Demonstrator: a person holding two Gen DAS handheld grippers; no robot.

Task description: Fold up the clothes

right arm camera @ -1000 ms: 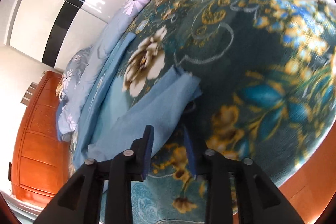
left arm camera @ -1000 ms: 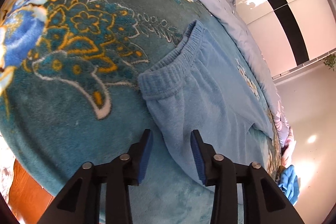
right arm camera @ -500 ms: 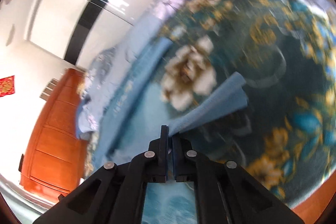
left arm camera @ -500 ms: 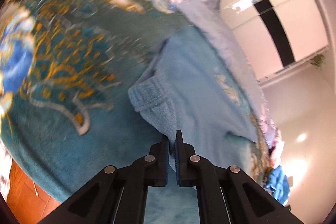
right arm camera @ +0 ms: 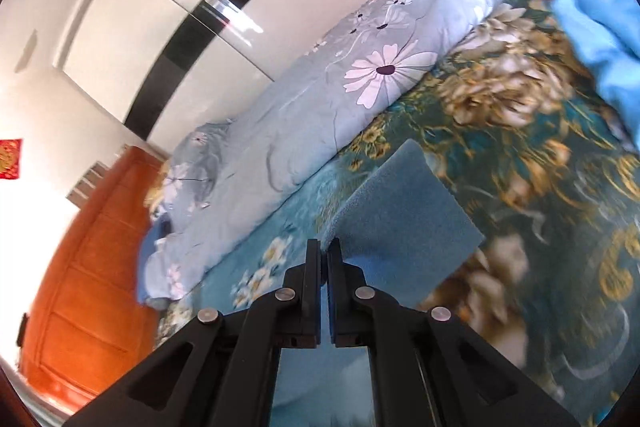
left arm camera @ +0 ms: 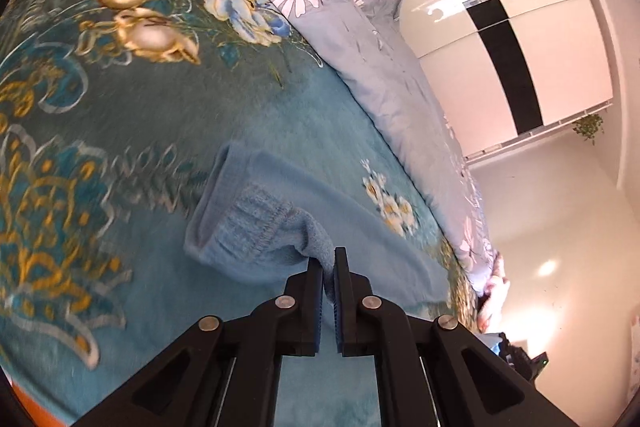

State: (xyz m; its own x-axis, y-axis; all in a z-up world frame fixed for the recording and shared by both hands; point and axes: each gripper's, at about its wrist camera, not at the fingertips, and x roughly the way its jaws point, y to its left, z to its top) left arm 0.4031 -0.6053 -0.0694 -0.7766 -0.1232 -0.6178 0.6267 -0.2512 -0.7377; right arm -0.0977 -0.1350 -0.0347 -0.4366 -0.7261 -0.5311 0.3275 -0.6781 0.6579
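Spread over the bed is a teal floral blanket point(left arm camera: 120, 131), with a grey daisy-print duvet point(left arm camera: 360, 39) along its far side and pale wardrobe doors beyond.

In the left wrist view, the left gripper point(left arm camera: 329, 267), which stood open over the cloth a second ago, is now clenched on the light blue fleece trousers point(left arm camera: 256, 223) at the ribbed waistband. That waistband has been lifted and carried over the leg, so a fold has been started at this end.

In the right wrist view, the right gripper point(right arm camera: 324, 259) has likewise been closed, and the hem end of the trousers point(right arm camera: 404, 215) is pinched and raised off the blanket, where before it lay flat. A bright blue garment point(right arm camera: 600, 35) and something pink lie farther along the bed.

With both ends held, the garment is judged to be mid-fold; laying it down is still to be done.
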